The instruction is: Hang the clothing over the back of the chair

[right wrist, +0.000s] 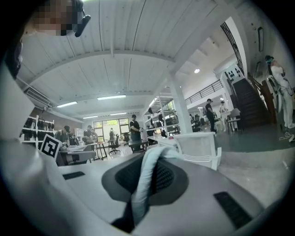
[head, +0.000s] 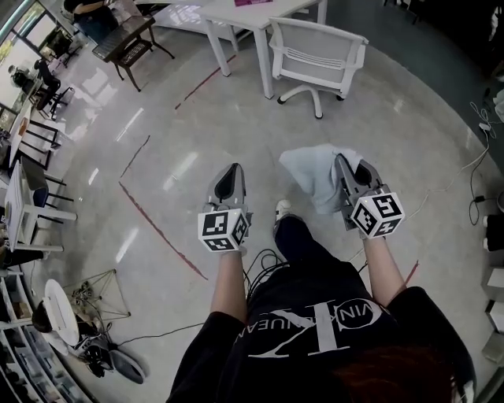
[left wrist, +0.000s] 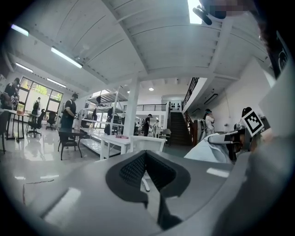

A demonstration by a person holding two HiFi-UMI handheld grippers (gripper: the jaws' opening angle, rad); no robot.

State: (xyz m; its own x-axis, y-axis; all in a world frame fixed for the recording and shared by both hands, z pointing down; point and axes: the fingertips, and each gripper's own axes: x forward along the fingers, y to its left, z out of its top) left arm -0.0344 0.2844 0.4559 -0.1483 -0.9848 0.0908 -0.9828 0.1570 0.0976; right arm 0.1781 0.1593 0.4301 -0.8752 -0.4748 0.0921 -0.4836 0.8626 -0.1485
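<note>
I carry both grippers level in front of me while walking over a glossy floor. My right gripper (head: 341, 163) is shut on a pale blue-grey piece of clothing (head: 313, 175); it bunches out to the left of the jaws. In the right gripper view a fold of the clothing (right wrist: 143, 184) runs between the pads. My left gripper (head: 230, 171) is shut and holds nothing, its tips (left wrist: 145, 154) meeting. A white chair (head: 316, 52) stands ahead with its back towards me, well clear of both grippers. The chair (right wrist: 199, 145) lies straight ahead of the right jaws.
A white table (head: 236, 20) stands just behind the chair. A dark chair (head: 130, 46) sits far left. Red tape lines (head: 157, 228) cross the floor. Cables (head: 475, 183) trail at the right. A staircase (left wrist: 177, 126) and several people are far off.
</note>
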